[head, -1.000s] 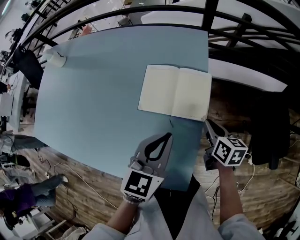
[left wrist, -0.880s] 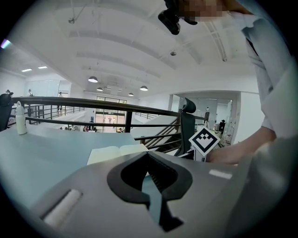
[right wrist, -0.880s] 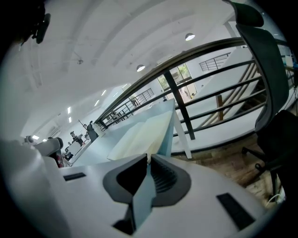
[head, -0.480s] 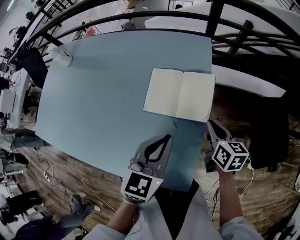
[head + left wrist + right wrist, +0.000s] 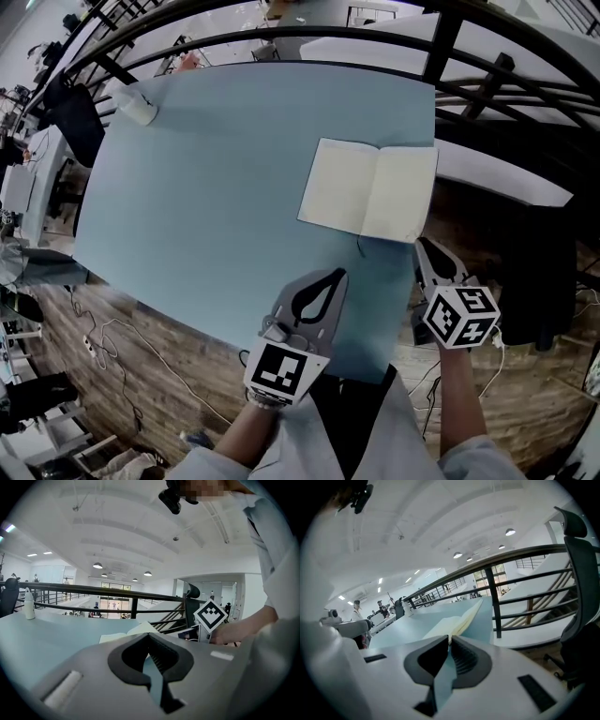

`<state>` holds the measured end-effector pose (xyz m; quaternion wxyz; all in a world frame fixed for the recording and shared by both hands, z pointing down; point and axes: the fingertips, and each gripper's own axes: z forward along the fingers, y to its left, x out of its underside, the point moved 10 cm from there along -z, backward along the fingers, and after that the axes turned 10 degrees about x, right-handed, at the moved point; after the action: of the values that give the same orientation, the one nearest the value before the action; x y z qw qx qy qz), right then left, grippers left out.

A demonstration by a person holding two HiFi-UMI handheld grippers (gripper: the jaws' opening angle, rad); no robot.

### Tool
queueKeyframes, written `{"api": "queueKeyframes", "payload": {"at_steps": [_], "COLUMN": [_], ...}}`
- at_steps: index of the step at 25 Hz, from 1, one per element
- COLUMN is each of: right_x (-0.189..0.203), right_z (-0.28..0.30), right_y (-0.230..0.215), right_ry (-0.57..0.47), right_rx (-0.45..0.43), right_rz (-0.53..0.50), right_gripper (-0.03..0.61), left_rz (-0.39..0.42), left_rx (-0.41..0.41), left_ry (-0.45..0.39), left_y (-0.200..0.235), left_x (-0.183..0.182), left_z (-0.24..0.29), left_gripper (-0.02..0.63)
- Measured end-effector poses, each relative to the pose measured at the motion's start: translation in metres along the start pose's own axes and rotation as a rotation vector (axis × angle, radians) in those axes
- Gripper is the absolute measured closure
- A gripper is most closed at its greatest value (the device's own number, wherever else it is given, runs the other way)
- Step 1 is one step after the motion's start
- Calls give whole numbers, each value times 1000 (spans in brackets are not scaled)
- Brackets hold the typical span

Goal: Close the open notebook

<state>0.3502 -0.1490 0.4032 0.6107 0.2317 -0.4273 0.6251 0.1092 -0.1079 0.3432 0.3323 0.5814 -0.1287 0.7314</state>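
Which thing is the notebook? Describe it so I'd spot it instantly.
Start at the big pale blue table. Follow its right edge beside the dark railing: the notebook lies there, open flat with blank cream pages. The only other thing on it, a small white bottle, stands at the far-left corner.

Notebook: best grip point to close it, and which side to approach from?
Probably the right page's outer edge, from the right with the right gripper, which is nearest. The notebook lies flat and open, with that edge along the table's rim. The gripper's jaws have just been closing, empty; open them first.
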Motion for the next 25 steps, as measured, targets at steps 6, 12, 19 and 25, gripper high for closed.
{"api": "queueKeyframes", "payload": {"at_steps": [6,12,19,25], "right_x": [-13,-22,-30,-23], "right_z": [0,9,24,37], "right_y": [16,44,68,82], "right_ry": [-29,-62,-78,-89], "right_rx": [-37,-82,-123,-156], "right_rz": [-53,-108,-139,-146], "right_gripper": [561,561,561,563], "left_rz": [6,4,-13,-16], "left_rx": [-20,-43,-79,-104], "left_ry": [-13,-22,-26,-27], "left_y": [1,9,16,19], "left_x": [0,1,2,12], "left_z": [-7,-21,-34,-44], "left_gripper": [609,609,609,609]}}
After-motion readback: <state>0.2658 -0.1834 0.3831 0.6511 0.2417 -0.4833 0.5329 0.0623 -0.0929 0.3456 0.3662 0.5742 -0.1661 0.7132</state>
